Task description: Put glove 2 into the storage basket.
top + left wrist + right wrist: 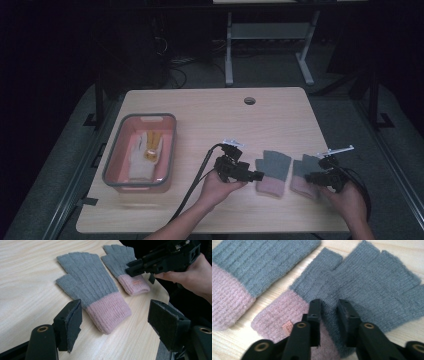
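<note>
Two grey fingerless gloves with pink cuffs lie flat side by side near the table's front right. The left glove (272,170) (90,287) (257,262) has its cuff just ahead of my left gripper (257,176) (115,308), whose jaws stand wide open on either side of the cuff without touching it. My right gripper (309,176) (130,267) (329,307) is down on the right glove (302,172) (122,262) (372,282). Its jaws are nearly together and pinch a raised fold of grey knit just above the pink cuff.
A grey-rimmed pink bin (116,150) stands at the table's left with a white work glove (142,155) inside. A round cable hole (249,100) sits near the far edge. The right glove lies close to the table's right front corner.
</note>
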### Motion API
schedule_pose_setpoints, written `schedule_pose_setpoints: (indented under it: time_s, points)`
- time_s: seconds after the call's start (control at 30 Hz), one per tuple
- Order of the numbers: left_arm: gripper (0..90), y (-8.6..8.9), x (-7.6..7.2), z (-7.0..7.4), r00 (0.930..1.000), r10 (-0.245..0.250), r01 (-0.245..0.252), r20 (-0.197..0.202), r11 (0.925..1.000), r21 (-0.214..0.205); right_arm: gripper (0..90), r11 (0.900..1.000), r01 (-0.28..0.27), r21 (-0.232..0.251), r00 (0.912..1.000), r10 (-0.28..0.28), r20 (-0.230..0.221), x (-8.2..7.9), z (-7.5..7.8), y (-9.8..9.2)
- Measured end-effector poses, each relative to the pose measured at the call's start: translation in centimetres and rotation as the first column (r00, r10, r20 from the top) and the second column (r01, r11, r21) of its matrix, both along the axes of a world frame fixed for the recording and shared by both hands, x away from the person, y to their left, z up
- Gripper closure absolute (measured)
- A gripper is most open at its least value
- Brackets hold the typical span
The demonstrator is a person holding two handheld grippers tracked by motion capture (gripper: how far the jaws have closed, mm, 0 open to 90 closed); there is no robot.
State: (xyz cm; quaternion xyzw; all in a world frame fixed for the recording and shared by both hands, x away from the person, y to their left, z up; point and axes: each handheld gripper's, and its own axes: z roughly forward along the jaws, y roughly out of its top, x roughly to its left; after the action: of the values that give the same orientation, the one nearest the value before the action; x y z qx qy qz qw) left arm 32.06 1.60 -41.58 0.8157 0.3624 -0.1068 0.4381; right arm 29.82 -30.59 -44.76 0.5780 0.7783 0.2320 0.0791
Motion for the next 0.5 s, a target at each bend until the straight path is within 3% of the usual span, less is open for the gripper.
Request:
schedule_pose_setpoints:
  time_s: [0.23, 0.5]
  points:
    - [27.9, 0.21, -0.03, -0.13, 1.0000, 0.008, -0.008, -0.004, 1.0000, 0.002, 84.7, 0.9992, 0.010, 0.038, 0.9999, -0.009, -0.012, 0.17, 0.14, -0.49]
    - [27.7, 0.70, 0.31, 0.02, 0.9999, 0.015, -0.015, 0.001, 0.9998, -0.013, 85.4, 0.9975, 0.047, 0.053, 0.9989, -0.046, -0.013, 0.15, 0.43, -0.95]
